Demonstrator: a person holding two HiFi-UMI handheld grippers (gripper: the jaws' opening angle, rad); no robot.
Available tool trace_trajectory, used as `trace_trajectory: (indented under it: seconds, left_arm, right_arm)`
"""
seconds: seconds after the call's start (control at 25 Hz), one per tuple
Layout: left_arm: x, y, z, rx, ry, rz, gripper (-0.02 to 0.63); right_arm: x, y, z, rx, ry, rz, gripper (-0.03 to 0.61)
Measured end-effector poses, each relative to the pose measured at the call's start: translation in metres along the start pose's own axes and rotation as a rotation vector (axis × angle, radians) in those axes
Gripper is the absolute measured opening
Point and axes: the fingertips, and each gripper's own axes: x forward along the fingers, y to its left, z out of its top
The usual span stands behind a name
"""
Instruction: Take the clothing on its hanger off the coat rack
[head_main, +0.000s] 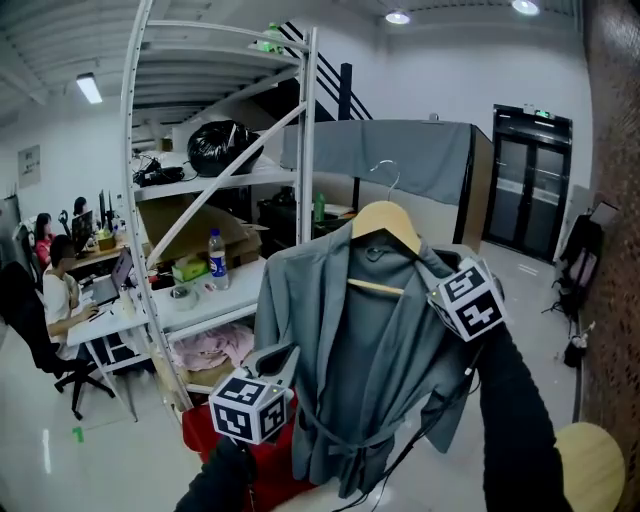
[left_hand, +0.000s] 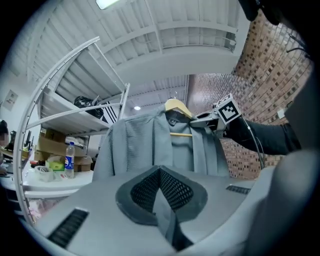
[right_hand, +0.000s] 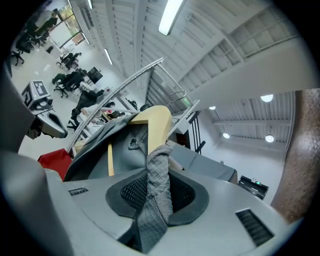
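White shelving rack (head_main: 305, 150) stands just behind and left of the load. Desks with seated people (head_main: 60, 290) are at far left, a grey partition (head_main: 400, 155) is behind, and a round wooden top (head_main: 590, 460) sits low right. A red thing (head_main: 215, 430) lies below, partly hidden.

The grey robe (head_main: 350, 350) is on a wooden hanger (head_main: 385, 225) and held up in open air in front of the rack. It has a belt tied at the waist, and the metal hook is free.

Left gripper (head_main: 272, 365) has its jaws pinched on a fold of robe low on the side. Right gripper (head_main: 440, 290) has its jaws clamped on bunched robe fabric at the hanger's shoulder.

The shelves hold a black bag (head_main: 222, 147), a bottle (head_main: 216, 258), cardboard boxes (head_main: 200, 225) and pink cloth (head_main: 215, 345).
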Motion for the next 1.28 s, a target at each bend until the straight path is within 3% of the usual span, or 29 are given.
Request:
trace_trajectory:
  seconds: [0.4, 0.76, 1.04, 1.28]
  left_arm:
    - [-0.001, 0.121, -0.001, -0.020, 0.003, 0.128, -0.009]
    - [0.031, 0.180, -0.028, -0.035, 0.046, 0.265, -0.008]
    - [0.054, 0.201, -0.057, -0.058, 0.082, 0.333, -0.009]
    - [0.066, 0.214, -0.101, -0.111, 0.149, 0.374, -0.008]
  right_arm:
    - [0.158, 0.015, 0.097, -0.038, -0.114, 0.058, 0.066]
    - [0.274, 0.009, 0.130, -0.083, -0.250, 0.104, 0.066]
    - [0.318, 0.063, 0.078, -0.046, -0.341, 0.199, 0.066]
    - [0.352, 0.129, 0.002, 0.003, -0.309, 0.320, 0.066]
